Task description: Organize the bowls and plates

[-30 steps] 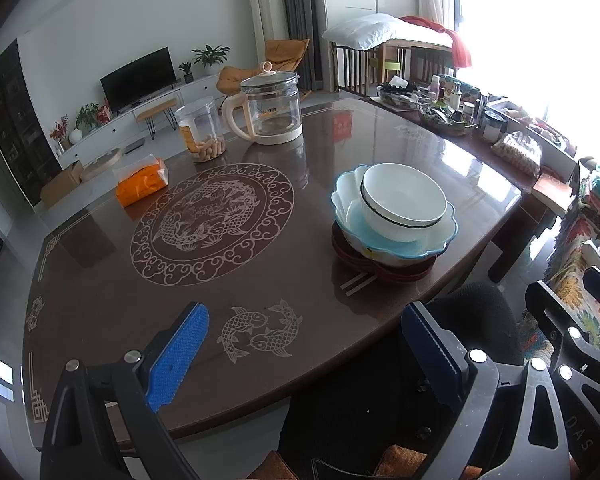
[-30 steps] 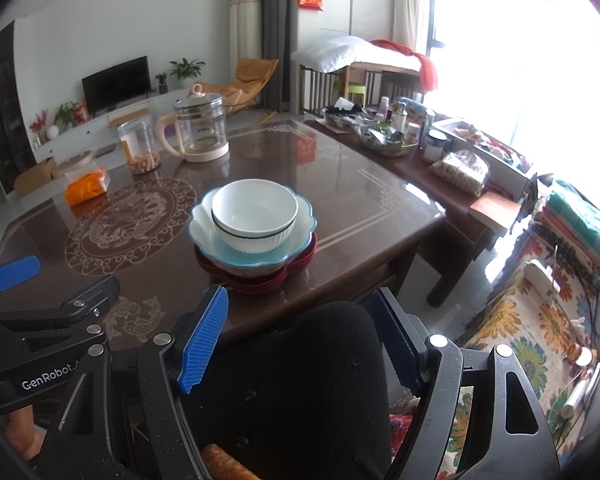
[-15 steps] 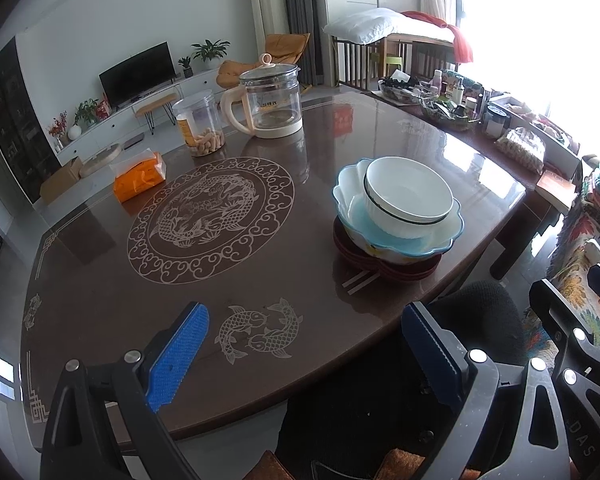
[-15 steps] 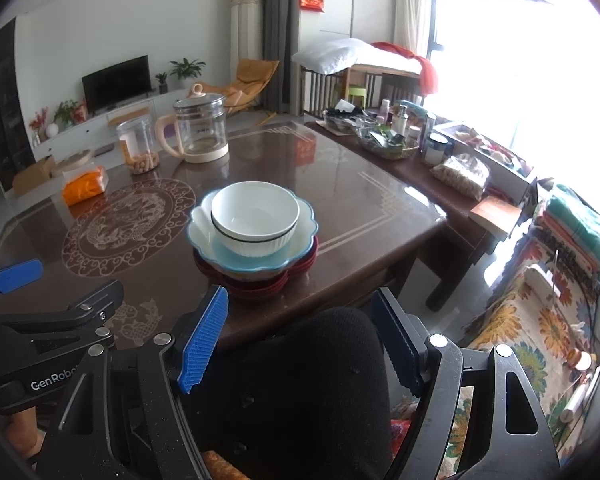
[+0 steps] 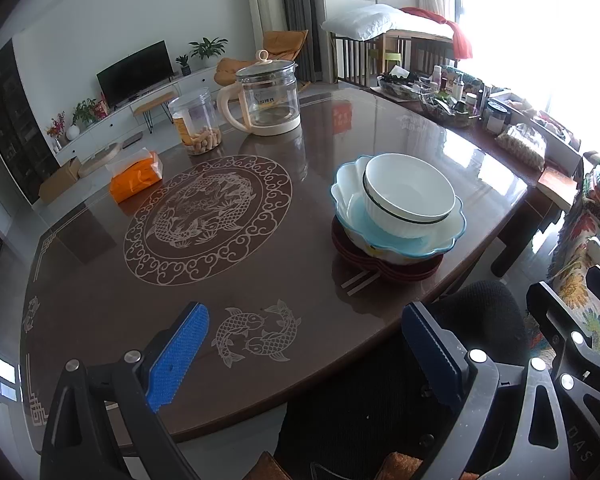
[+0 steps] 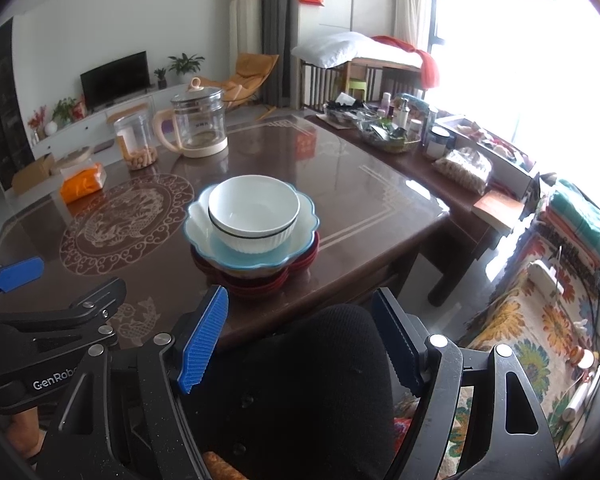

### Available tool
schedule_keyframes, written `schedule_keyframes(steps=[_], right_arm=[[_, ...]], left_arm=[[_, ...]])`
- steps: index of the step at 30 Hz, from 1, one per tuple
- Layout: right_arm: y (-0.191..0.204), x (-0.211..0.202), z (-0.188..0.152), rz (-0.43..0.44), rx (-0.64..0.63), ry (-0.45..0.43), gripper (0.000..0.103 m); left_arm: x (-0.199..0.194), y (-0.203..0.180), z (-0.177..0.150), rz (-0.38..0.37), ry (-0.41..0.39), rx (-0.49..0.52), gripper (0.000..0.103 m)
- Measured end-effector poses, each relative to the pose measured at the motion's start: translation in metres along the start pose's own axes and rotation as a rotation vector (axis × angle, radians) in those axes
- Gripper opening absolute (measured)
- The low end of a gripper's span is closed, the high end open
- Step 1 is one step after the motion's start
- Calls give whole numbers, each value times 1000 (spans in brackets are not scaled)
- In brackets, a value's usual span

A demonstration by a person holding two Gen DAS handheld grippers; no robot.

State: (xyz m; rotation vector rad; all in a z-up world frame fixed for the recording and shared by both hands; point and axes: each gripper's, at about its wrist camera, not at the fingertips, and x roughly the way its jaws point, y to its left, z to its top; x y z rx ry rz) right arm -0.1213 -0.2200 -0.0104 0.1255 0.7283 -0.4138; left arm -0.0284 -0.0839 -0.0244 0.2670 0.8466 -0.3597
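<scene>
white bowl [image 6: 254,214] sits upright, mouth up, atop stacked plates [image 6: 256,276]; both grippers [image 5: 304,336] [image 6: 300,328] spread, empty.

The white bowl [image 6: 254,216] hides most of the inside of the blue scalloped bowl [image 6: 304,216], and that one covers all but the rims of the red plates [image 6: 260,280] near the table's [image 6: 380,208] front edge. How many red plates are stacked is unclear. The left gripper [image 6: 4,280] is cut off by the right view's left edge. The jar's [image 5: 196,124] contents are too small to identify.
</scene>
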Motion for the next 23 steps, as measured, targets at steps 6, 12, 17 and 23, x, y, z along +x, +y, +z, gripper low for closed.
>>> schedule_keyframes(steps=[6, 12, 17, 23], right_arm=[[1, 2, 1, 2, 2, 3, 78], [0, 2, 1, 3, 1, 3, 78], [0, 2, 1, 3, 2, 4, 78], [2, 3, 0, 1, 5, 5, 78]], left_arm=[[0, -1, 0, 0, 1, 1, 97], [2, -1, 1, 2, 0, 2, 97], [6, -3, 3, 6, 6, 5, 97], [5, -5, 5, 11, -22, 11, 97]])
